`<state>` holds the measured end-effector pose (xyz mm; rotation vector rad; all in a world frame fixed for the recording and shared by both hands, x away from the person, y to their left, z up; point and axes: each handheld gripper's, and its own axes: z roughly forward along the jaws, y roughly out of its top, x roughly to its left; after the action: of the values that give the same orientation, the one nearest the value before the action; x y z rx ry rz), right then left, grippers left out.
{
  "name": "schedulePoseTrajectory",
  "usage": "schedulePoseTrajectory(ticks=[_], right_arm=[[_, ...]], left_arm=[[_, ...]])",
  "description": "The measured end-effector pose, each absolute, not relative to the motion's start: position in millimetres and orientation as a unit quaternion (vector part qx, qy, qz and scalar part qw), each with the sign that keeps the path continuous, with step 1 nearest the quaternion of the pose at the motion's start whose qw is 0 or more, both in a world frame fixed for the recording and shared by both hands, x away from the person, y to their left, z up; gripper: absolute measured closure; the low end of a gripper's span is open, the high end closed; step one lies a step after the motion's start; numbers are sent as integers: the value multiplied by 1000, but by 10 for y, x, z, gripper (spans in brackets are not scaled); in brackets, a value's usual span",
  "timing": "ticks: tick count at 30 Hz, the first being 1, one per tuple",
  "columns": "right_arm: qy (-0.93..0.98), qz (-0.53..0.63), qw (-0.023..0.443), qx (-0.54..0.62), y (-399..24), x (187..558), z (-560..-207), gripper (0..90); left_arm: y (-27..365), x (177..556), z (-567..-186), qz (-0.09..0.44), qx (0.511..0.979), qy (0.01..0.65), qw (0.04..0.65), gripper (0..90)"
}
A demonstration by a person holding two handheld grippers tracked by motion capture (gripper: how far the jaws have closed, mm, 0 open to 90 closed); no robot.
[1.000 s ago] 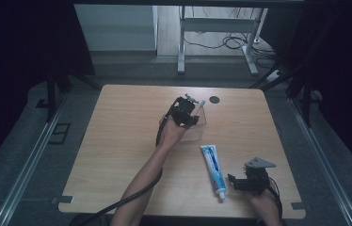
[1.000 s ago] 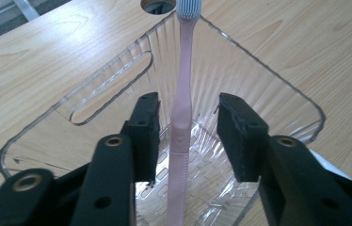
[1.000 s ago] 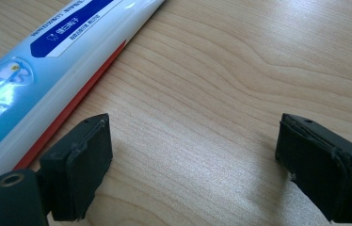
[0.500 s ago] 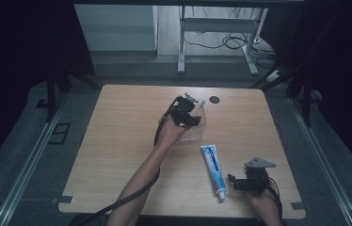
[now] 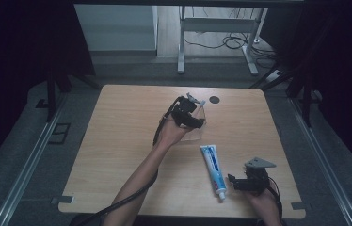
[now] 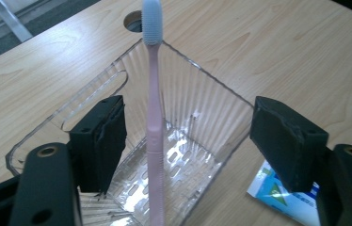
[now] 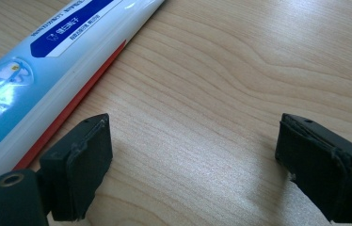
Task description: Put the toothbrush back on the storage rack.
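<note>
Toothbrush (image 6: pixel 153 122), pink with a grey head, stands upright in a clear ribbed bin (image 6: pixel 197 108), its handle reaching down to the slotted bottom and its head rising above the far rim. It sits between the jaws of the left gripper (image 6: pixel 188 141), which have just been opening; both pads stand clear of the handle, so nothing is gripped. From above, that gripper (image 5: pixel 189 113) hovers over the bin (image 5: pixel 197 129) near the middle of the table (image 5: pixel 117 141), toward the far edge and close to a round cable hole (image 5: pixel 214 99). Just beside the bin on the near side lies a white and blue tube (image 5: pixel 212 169), flat on the wood with its cap pointing toward the person. The right gripper (image 5: pixel 249 181) rests near the table's near right corner, just right of the tube's cap end, jaws wide apart over bare wood with the tube (image 7: pixel 42 61) outside its left jaw. The tabletop is pale wood grain. Around it lies grey floor with metal rails on both sides, and beyond the far edge stand a white frame (image 5: pixel 212 28) and loose cables (image 5: pixel 226 42) against a dim room.
</note>
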<state>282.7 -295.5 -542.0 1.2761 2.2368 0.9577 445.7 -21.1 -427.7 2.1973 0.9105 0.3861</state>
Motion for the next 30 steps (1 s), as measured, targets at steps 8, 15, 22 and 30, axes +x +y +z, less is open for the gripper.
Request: schedulePoseTrajectory(ticks=[8, 15, 22, 30], right_arm=[[798, 342, 196, 455, -2955, 2828, -5421, 110], [798, 342, 196, 456, -2954, 2827, -5420, 110], [798, 342, 197, 455, -2955, 2829, -5421, 110], [799, 342, 196, 455, -2956, 2829, -5421, 110]], left_arm=[[-150, 4399, -4240, 152, 849, 348, 367, 232], [-93, 4341, -4225, 150, 850, 345, 369, 223], [-57, 4294, -4192, 150, 852, 342, 368, 209], [16, 4232, -4151, 148, 852, 339, 371, 198]])
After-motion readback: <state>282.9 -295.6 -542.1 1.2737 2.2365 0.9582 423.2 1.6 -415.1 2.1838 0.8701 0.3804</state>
